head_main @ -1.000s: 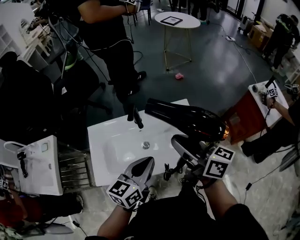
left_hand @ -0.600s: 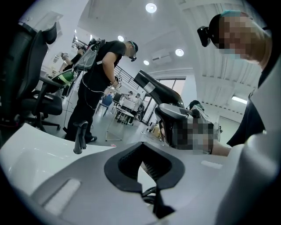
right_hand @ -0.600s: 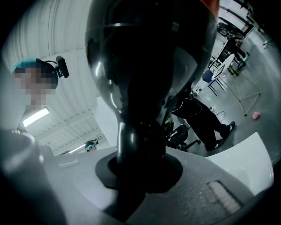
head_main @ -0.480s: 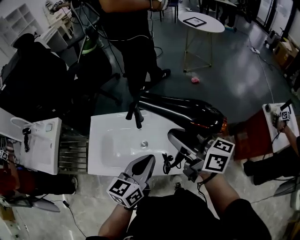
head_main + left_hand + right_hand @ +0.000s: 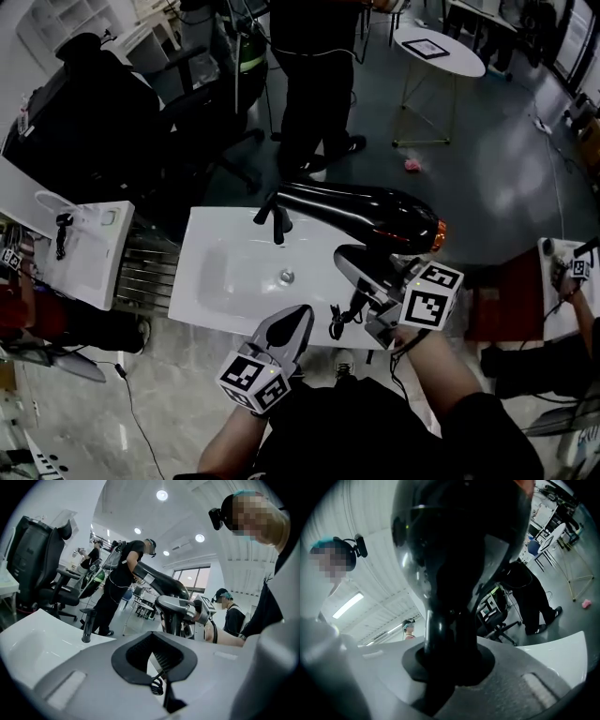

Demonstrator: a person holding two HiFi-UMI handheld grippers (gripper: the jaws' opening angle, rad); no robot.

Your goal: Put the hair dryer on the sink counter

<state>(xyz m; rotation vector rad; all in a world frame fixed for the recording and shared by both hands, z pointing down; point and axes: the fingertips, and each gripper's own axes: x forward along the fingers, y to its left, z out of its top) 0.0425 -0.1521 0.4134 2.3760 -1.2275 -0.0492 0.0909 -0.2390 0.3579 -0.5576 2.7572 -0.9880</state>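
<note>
In the head view my right gripper [image 5: 367,274] is shut on the handle of a glossy black hair dryer [image 5: 367,214]. It holds the dryer level above the back right part of the white sink counter [image 5: 220,239]. The nozzle points left, close above the black faucet [image 5: 277,221]. The dryer's coiled cord [image 5: 337,323] hangs by the counter's front edge. In the right gripper view the dryer [image 5: 459,550] fills the frame, its handle clamped in my right gripper [image 5: 447,663]. My left gripper [image 5: 286,330] sits shut and empty at the front edge. In its own view the left gripper [image 5: 154,656] holds nothing.
A person in black [image 5: 319,84] stands just behind the counter. A black office chair [image 5: 103,122] is at back left and a second white sink unit [image 5: 89,253] at left. A round white table [image 5: 439,52] stands far back. The counter's basin has a drain [image 5: 287,276].
The head view has swung, so the counter sits more centred. The dryer's nozzle has come left, closer over the faucet. Both grippers stay as they were.
</note>
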